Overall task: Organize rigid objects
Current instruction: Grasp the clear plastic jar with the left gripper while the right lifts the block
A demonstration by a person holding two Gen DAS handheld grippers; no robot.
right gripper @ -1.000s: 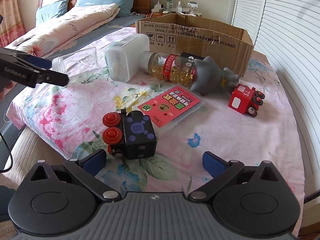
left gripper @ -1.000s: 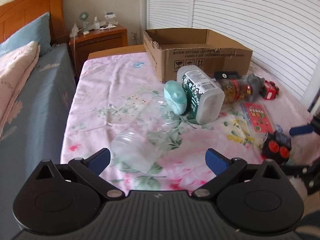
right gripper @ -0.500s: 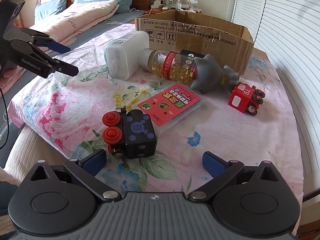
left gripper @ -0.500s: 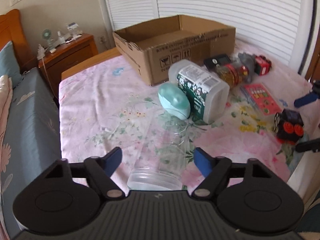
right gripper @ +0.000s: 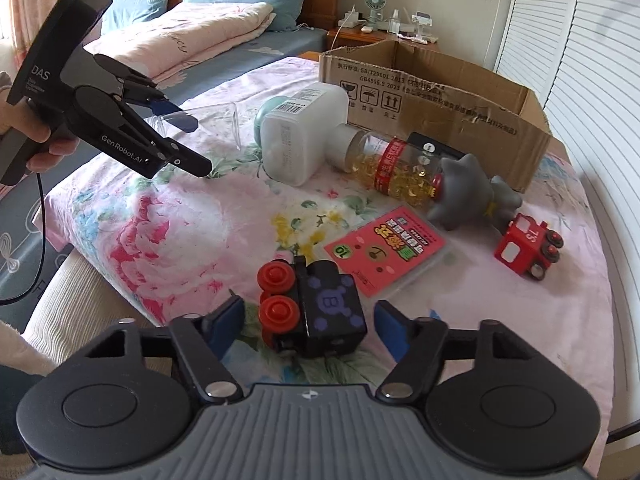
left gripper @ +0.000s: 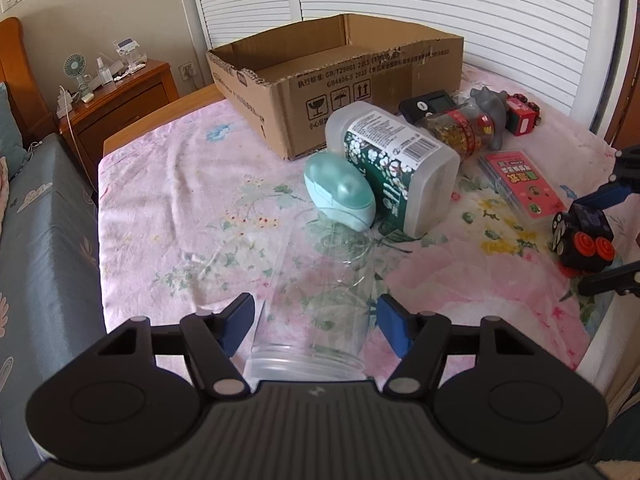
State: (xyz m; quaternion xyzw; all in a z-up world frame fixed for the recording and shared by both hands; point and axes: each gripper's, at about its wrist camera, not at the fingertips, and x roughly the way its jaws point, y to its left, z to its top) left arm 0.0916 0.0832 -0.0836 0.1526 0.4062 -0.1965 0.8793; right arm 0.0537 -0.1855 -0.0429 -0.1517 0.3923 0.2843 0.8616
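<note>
My left gripper [left gripper: 316,322], spread, straddles the empty clear jar [left gripper: 316,300]; my right gripper [right gripper: 308,322], spread, flanks the black toy train [right gripper: 316,312]; cardboard box [left gripper: 340,80] interior hidden.

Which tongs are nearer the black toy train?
Right. The right tongs straddle the black toy train, jaws open. The left tongs are across the table, around the clear cup.

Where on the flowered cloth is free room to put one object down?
The widest bare patch lies left of the cardboard box and the mint case, toward the cloth's left edge. Another lies right of the red train. Before the box, the white container and capsule bottle crowd together.
</note>
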